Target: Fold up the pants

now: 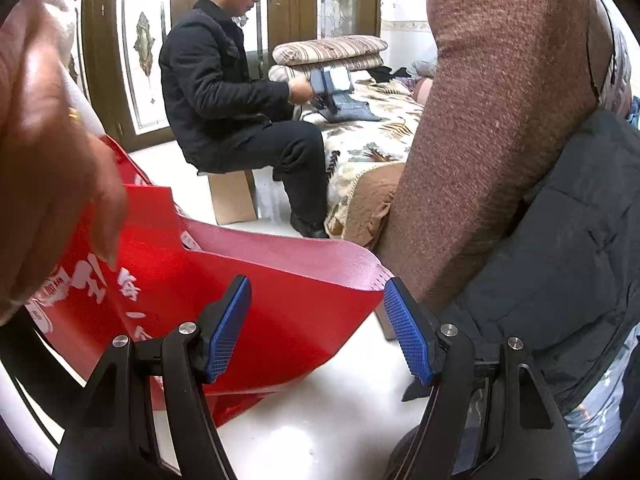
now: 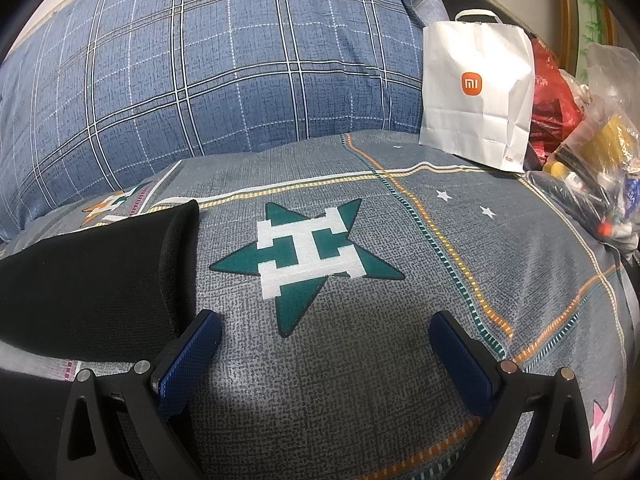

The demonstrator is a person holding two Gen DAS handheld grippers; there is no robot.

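Pre-grasp, pants not yet held.
Left gripper (image 1: 316, 328) angled down over red bag (image 1: 248, 292), jaws spread, empty; bare hand (image 1: 52, 160) at frame left. Right gripper (image 2: 324, 356) angled down over star-print bedsheet (image 2: 360, 380), jaws spread, empty. Black pants (image 2: 92, 276) lying lower left, beside left finger. Best approach: pinch hem edge squarely, lift flat.

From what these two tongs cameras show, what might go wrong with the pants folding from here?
1. The left tongs stand open over a red bag and floor, with no pants in that view, so they may catch the bag instead.
2. The right tongs hang open over the bedspread; the black fabric lies beside its left finger, so closing now might pinch the bedspread.
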